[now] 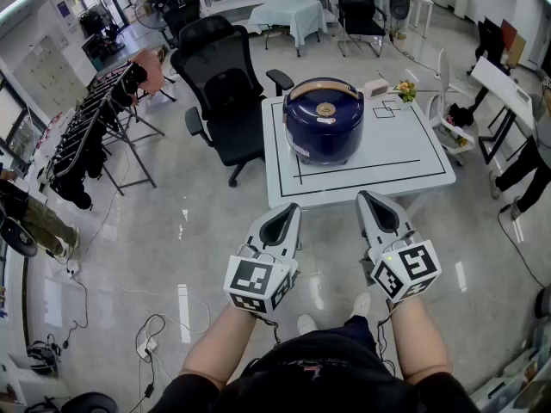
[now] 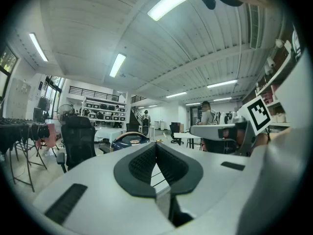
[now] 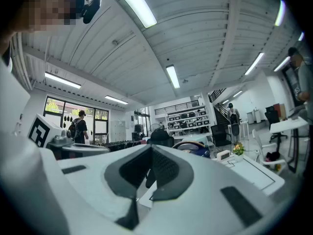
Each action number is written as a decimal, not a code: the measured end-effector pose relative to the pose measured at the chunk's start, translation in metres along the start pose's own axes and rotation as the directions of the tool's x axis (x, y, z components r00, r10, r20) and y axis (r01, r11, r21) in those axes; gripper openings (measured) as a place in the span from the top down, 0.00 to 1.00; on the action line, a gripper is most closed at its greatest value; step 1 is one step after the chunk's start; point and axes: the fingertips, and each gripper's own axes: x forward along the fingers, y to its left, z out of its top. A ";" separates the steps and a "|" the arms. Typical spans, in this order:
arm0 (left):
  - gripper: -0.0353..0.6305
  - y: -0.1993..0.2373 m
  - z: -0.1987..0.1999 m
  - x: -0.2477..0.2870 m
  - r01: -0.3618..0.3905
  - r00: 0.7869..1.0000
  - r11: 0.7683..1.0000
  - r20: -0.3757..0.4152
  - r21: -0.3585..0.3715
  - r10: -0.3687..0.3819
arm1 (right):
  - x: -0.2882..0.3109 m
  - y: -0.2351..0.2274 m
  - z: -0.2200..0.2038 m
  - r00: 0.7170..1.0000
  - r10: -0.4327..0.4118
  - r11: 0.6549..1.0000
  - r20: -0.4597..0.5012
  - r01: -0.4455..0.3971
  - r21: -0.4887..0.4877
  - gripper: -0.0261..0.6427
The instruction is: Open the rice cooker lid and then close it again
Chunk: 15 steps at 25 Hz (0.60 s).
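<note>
A dark blue rice cooker (image 1: 325,119) with its lid down and its handle lying across the top stands on a white table (image 1: 413,157). Both grippers hang level in front of the table's near edge, apart from the cooker. My left gripper (image 1: 290,206) is shut with nothing in it. My right gripper (image 1: 365,195) is also shut and empty. In the left gripper view the cooker (image 2: 128,140) peeks over the shut left gripper (image 2: 156,144). The right gripper view shows the cooker (image 3: 191,147) beyond the shut right gripper (image 3: 150,146).
A black office chair (image 1: 224,84) stands just left of the table. A small white box (image 1: 376,88) and a little flower pot (image 1: 406,90) sit at the table's far edge. A clothes rack (image 1: 90,136) is at the left, and cables (image 1: 151,338) lie on the floor.
</note>
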 end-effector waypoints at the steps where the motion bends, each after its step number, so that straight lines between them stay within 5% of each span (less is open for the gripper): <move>1: 0.94 0.000 0.000 0.000 0.000 1.000 1.000 0.000 0.000 0.000 | 0.000 0.000 0.000 1.000 0.000 1.000 0.000 0.000 0.000 0.96; 15: 0.94 -0.001 0.002 0.000 -0.011 1.000 1.000 0.014 -0.004 0.011 | -0.004 0.004 0.005 1.000 0.017 1.000 0.023 -0.017 -0.005 0.96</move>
